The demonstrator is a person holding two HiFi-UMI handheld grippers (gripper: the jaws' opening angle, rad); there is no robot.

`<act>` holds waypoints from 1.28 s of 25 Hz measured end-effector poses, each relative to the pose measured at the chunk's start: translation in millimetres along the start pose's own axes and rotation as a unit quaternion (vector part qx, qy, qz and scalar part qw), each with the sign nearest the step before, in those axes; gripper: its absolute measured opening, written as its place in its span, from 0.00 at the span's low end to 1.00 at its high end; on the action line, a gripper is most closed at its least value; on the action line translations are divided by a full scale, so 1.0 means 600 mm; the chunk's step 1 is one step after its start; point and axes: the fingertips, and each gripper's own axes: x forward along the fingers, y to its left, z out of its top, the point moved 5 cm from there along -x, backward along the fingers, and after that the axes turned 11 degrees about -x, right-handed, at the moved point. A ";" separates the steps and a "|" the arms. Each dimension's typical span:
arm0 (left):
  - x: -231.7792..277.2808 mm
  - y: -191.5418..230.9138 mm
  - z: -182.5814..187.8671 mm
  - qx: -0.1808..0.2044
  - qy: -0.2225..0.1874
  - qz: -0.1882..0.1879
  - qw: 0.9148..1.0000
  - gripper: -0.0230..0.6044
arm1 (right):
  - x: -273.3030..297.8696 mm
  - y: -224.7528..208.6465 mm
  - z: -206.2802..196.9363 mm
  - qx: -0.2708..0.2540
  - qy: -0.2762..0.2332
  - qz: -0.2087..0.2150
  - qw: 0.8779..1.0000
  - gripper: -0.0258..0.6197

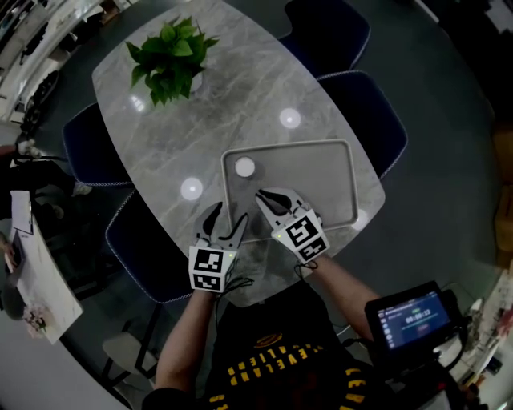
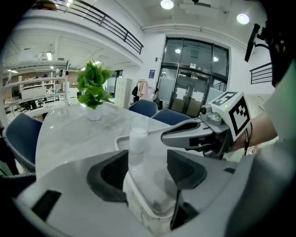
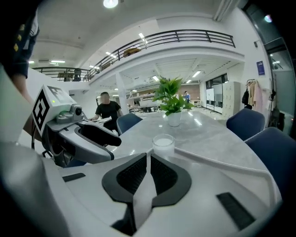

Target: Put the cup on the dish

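Over the marble table (image 1: 240,88), the left claw (image 1: 230,212) hung open, the right claw (image 1: 266,197) closed and empty, at the tray (image 1: 353,186) edge.

My head view dim and greyish, round glare spots (image 1: 289,118) from overhead lights on my marble table (image 1: 160,152), corners black and lens-bent, my gripper views brighter under ceiling lamps (image 2: 167,4), strongly fisheyed, nearest parts soft.

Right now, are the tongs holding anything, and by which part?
Nothing is held. The left tongs are open, the right tongs shut on nothing. The cup stands free on the dish.
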 end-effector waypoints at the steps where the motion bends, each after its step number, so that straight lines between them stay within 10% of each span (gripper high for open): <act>1: -0.010 -0.006 0.004 -0.001 -0.007 -0.006 1.000 0.46 | -0.007 0.005 0.007 0.005 -0.007 -0.001 1.000 0.09; 9: -0.104 -0.048 0.039 -0.007 -0.089 -0.040 0.995 0.04 | -0.052 0.059 0.056 0.020 -0.042 0.000 0.999 0.09; 32: -0.259 -0.115 0.055 -0.031 -0.134 -0.066 0.988 0.04 | -0.174 0.150 0.141 0.013 -0.132 -0.065 0.989 0.05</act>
